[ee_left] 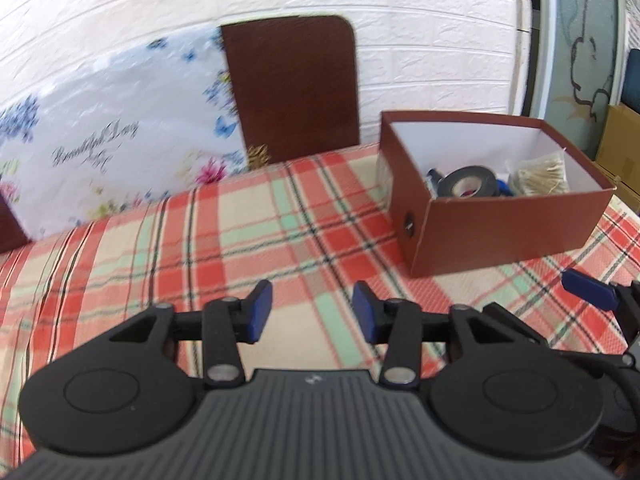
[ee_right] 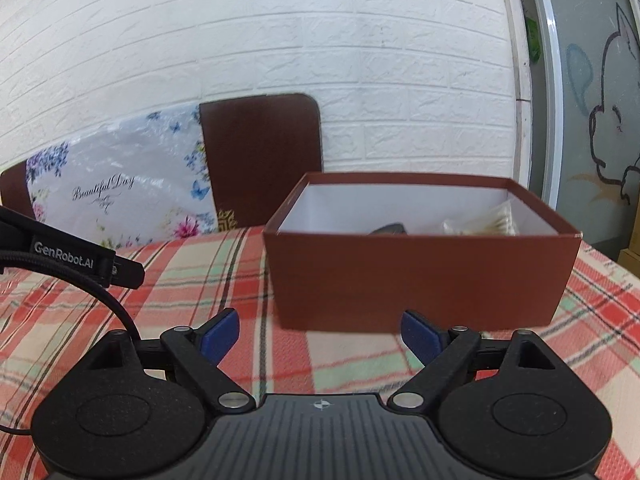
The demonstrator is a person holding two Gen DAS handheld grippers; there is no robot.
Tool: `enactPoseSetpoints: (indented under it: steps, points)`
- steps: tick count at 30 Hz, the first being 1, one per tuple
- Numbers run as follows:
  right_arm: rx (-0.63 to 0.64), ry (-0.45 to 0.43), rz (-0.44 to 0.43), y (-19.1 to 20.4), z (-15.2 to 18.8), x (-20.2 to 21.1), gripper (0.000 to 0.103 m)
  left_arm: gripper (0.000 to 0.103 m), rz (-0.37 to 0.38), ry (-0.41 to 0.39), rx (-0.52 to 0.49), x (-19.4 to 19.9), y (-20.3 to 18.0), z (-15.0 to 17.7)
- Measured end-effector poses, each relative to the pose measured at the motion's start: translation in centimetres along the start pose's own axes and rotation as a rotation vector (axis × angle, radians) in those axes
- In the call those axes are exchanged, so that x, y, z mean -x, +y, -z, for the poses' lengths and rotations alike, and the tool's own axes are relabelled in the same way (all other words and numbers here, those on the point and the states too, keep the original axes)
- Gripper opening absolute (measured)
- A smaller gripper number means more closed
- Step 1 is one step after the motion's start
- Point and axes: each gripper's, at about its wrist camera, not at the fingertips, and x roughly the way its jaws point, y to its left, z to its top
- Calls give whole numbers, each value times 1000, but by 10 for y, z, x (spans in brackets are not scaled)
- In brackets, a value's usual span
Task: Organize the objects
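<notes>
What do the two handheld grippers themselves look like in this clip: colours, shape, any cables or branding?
Both the left gripper and the right gripper are matte black plastic with a ribbed grey centre body, two round disc housings, silver pivot pins and blue finger pads. In the right wrist view, the left unit carries white "GenRobot.AI" lettering and a black braided cable.
</notes>
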Motion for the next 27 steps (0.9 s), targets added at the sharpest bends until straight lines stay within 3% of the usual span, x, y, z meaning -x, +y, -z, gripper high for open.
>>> enactPoseSetpoints:
  steps: [7, 12, 14, 17, 27]
  points:
    - [-11, 68, -1, 11, 22, 7, 90, 63, -50, -2, 9, 14, 19, 23]
    - [15, 144, -44, 11, 30, 9, 94, 92, -67, -33, 16, 25, 28, 32]
    - [69, 187, -89, 10, 34, 12, 93, 97, -91, -51, 9, 28, 31, 35]
    - [68, 187, -69, -2, 38, 26, 93, 102, -107, -56, 17, 32, 35, 38]
    - [-210, 119, -7, -44, 8, 61, 94, 103, -91, -37, 30, 44, 24, 44]
